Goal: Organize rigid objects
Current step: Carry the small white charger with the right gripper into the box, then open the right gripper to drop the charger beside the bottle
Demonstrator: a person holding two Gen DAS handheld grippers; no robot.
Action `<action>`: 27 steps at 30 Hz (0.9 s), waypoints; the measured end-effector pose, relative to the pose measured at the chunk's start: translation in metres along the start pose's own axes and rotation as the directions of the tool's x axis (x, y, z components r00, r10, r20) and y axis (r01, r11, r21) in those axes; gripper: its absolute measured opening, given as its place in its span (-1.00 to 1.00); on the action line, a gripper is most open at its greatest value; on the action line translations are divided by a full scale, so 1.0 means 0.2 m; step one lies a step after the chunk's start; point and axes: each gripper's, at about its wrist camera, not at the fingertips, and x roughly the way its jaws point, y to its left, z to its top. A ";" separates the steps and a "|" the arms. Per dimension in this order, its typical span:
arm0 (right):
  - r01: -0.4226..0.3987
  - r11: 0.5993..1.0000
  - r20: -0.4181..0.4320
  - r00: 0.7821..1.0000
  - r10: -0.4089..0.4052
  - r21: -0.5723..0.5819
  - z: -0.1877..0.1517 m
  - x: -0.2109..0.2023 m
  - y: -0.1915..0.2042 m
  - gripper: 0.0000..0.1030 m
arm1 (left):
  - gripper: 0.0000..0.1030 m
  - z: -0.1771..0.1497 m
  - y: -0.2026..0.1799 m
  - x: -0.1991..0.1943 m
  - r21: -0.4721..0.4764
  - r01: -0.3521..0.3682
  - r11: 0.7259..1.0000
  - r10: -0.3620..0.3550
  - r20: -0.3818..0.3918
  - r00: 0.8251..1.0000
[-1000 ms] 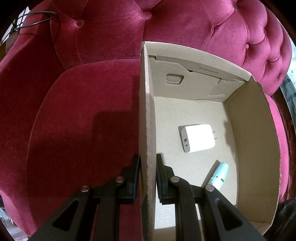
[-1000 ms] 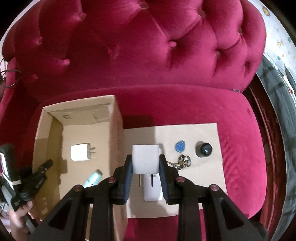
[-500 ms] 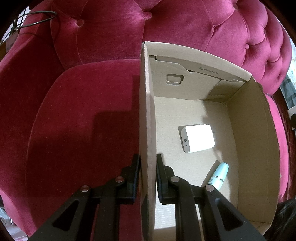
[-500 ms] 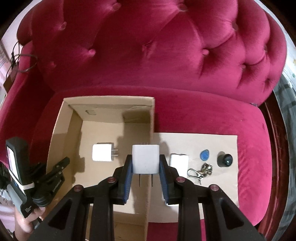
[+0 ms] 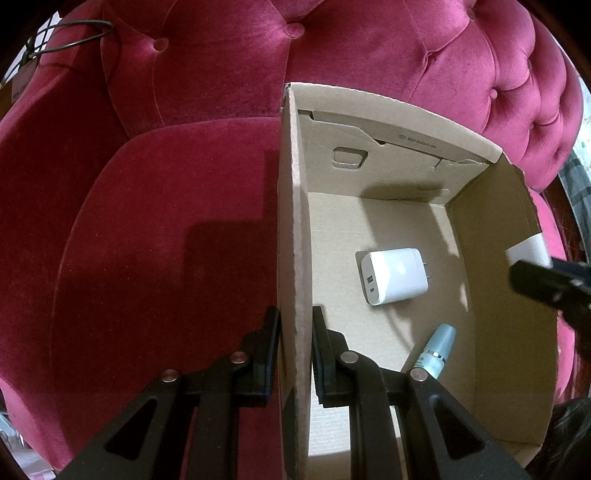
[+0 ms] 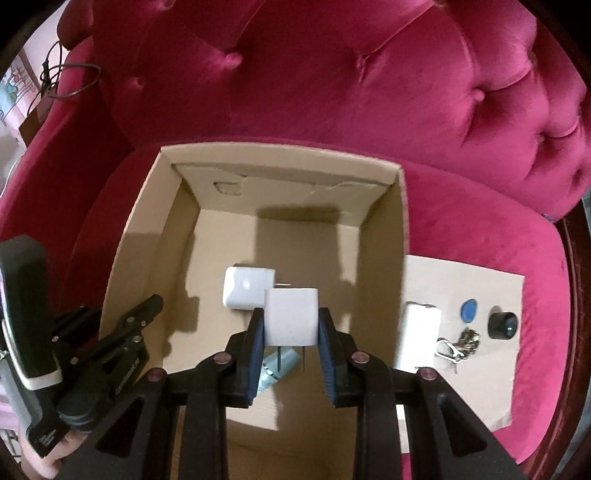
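The left gripper reaches forward with its two black fingers closed onto the left wall of the cardboard box near the front corner — one finger outside, one inside. The right gripper hangs above the box's open top, its blue-padded fingers pressed against both sides of a white charger cube — prongs pointing back toward the wrist.

a tufted crimson velvet armchair with a black cable looped over its arm.

Open floor at the cardboard box rear; white charger and teal bottle obstructing the front.
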 end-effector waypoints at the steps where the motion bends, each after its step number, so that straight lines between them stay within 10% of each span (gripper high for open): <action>1: -0.003 1.000 -0.002 1.000 0.003 -0.002 0.00 0.01 0.01 -0.45 | -0.66 0.00 0.00 0.00 0.001 0.000 1.000 0.000 0.000 1.000; 27: -0.061 0.998 -0.160 0.985 0.062 0.011 -0.06 0.43 0.08 -0.44 | -0.66 0.00 0.01 0.00 -0.003 0.005 1.000 -0.005 0.000 1.000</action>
